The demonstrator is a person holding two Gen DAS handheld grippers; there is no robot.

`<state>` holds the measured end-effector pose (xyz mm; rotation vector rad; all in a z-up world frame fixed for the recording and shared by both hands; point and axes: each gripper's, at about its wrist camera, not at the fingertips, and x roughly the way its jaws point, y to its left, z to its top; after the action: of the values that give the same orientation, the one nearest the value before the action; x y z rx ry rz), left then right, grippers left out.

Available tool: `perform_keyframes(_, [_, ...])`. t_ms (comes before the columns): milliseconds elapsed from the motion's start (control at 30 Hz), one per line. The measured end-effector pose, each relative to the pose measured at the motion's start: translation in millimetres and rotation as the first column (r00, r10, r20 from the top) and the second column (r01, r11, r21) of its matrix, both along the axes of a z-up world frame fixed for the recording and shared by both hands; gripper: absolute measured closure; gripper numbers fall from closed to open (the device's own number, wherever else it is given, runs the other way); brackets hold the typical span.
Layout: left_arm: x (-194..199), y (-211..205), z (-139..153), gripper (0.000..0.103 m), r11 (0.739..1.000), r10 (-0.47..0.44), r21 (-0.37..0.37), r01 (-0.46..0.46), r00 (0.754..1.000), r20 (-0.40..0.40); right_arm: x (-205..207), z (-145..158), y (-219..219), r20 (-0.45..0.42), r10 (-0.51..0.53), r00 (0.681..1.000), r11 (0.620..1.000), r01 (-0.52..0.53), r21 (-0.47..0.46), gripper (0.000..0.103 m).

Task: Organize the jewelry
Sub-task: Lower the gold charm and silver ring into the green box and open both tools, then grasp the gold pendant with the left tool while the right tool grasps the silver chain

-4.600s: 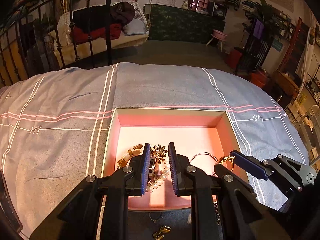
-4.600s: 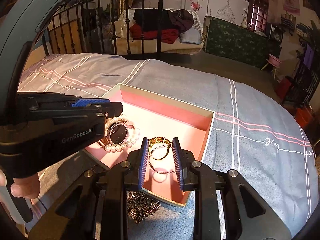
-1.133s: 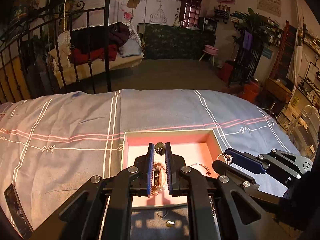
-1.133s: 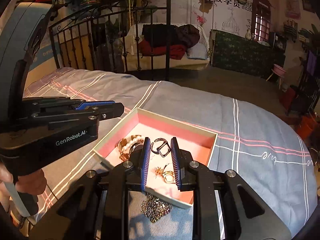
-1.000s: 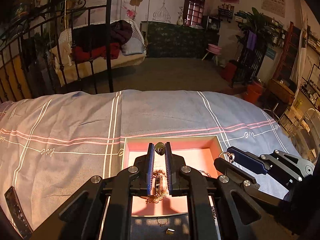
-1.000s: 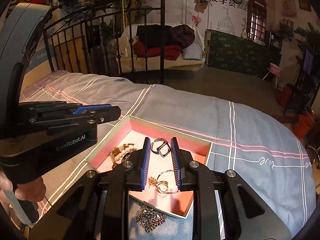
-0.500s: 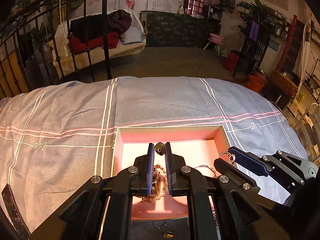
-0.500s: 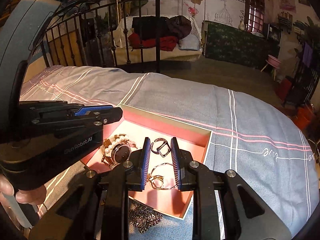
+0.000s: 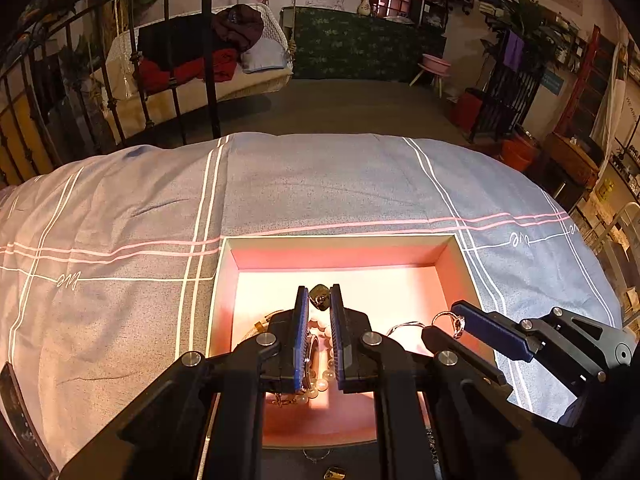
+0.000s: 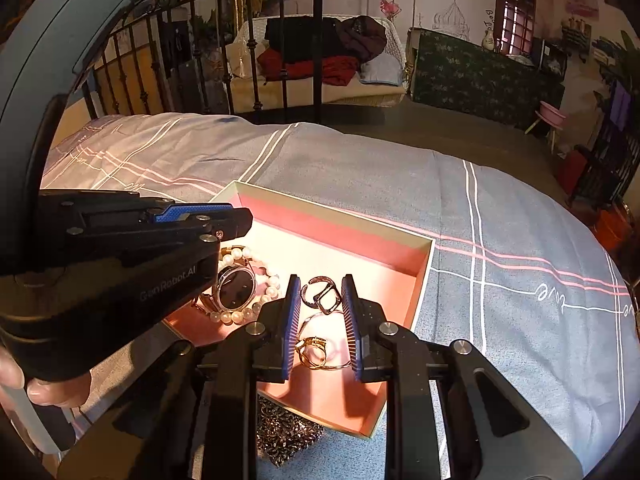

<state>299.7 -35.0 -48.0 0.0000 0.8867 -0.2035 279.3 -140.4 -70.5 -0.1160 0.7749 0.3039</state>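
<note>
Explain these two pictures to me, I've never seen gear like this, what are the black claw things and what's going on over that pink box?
The black claws are hand-held grippers: a person holds one in each hand, and each carries a wide-angle camera looking along its two fingers. So one picture is the left gripper's view, the other the right gripper's.

Both hover over an open pink box on a striped bedspread. In the box lie a watch ringed by a pearl bracelet, a thin bangle and gold rings.

The left gripper pinches a small dark ring; the right one holds a dark open-frame ring. A dark chain piece lies outside the box.
</note>
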Motion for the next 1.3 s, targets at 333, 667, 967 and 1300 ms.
perform_keyframes(333, [-8.9, 11.1, 18.5, 0.034, 0.999, 0.024, -0.049, -0.021, 0.999, 0.045, -12.3, 5.9, 1.4, 0.036, -0.012, 0.999, 0.999, 0.014, -0.045, 0.038])
perform_keyframes(667, [-70.4, 33.5, 10.8, 0.034, 0.999, 0.017, -0.051, -0.014, 0.998, 0.065, -60.7, 4.7, -28.1, 0.047, -0.036, 0.998, 0.999, 0.037, -0.02, 0.038])
perform_keyframes(967, [-113.0, 22.6, -55.0, 0.037, 1.0, -0.02, 0.003, 0.02, 0.999, -0.049, -102.0, -48.9, -39.2, -0.102, -0.032, 0.994, 0.999, 0.029, -0.036, 0.038])
perform_keyframes(1300, [-107.6, 13.5, -70.3, 0.09, 0.998, -0.031, 0.045, 0.033, 0.999, -0.039, -99.4, -56.5, -26.2, -0.14, 0.005, 0.99, 0.999, -0.012, -0.045, 0.038])
